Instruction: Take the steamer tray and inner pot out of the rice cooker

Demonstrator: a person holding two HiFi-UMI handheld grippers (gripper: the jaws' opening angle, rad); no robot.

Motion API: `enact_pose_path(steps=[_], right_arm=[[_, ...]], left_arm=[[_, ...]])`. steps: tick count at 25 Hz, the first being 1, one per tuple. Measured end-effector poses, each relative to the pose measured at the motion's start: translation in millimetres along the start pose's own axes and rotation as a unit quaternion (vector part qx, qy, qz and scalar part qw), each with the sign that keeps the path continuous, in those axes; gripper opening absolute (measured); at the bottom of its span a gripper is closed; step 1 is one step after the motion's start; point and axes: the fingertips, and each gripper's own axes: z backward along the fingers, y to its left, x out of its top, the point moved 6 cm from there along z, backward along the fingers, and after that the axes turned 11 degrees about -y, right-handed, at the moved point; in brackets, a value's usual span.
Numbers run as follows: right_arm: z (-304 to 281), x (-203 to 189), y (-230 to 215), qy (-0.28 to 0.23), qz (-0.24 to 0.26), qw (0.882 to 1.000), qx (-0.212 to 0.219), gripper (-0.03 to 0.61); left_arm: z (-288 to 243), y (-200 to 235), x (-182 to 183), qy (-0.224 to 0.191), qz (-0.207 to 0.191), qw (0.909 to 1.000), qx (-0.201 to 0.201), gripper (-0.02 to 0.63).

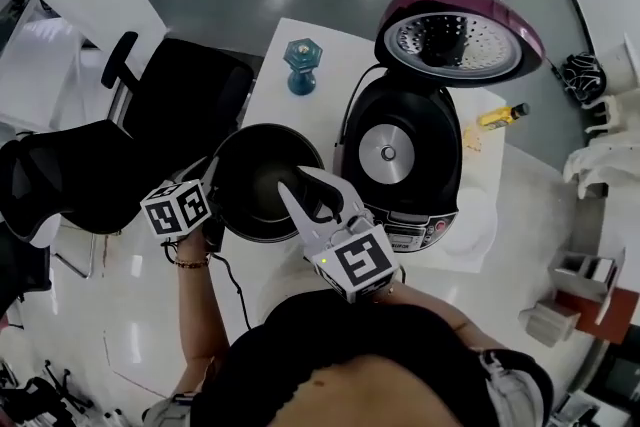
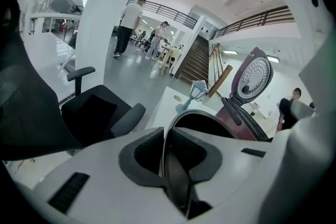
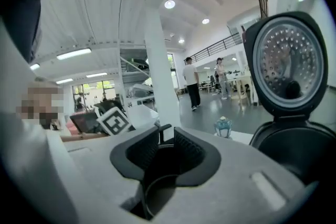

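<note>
The dark inner pot (image 1: 262, 183) is out of the rice cooker (image 1: 400, 160) and sits to its left, partly past the white table's left edge. My left gripper (image 1: 213, 181) is shut on the pot's left rim. In the left gripper view the thin rim (image 2: 167, 165) runs between the pads. My right gripper (image 1: 298, 183) hangs above the pot's right side, open with nothing between its fingers, and the pot (image 3: 157, 191) shows below its gap. The cooker's maroon lid (image 1: 460, 35) stands up, and its cavity shows the bare heating plate. I cannot identify a steamer tray for sure.
A blue lantern-shaped ornament (image 1: 302, 65) stands at the table's far left. A yellow item (image 1: 500, 115) and a pale round thing (image 1: 478, 227) lie right of the cooker. Black office chairs (image 1: 190, 105) stand left of the table. A cord (image 1: 232, 280) trails over the near edge.
</note>
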Motion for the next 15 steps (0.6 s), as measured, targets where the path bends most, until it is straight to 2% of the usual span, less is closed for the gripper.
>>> enact_pose_path(steps=[2,6,9,13,15], right_arm=[[7.0,8.4,0.7,-0.007,-0.025,1.000,0.017,0.083],[13.8,24.2,-7.7,-0.054,0.041,0.998,0.008,0.083],[21.7,18.4,-18.2,-0.036,0.041,0.998,-0.013,0.081],[30.3,17.1,-27.9,-0.037,0.039,0.998,-0.038,0.078],[34.3,17.0,-31.4,-0.036,0.035,0.998,-0.049,0.075]], left_arm=[[-13.4,-6.5,5.0,0.004,-0.007,0.9999,-0.010,0.034],[-32.4,-17.7,11.3,0.011,-0.021,0.9994,-0.024,0.034],[-40.2,-22.1,14.9,0.012,-0.037,0.9990,-0.021,0.037],[-46.7,-24.4,19.0,0.006,-0.046,0.9987,-0.021,0.044],[-45.8,-26.6,19.4,0.004,-0.067,0.9977,-0.013,0.044]])
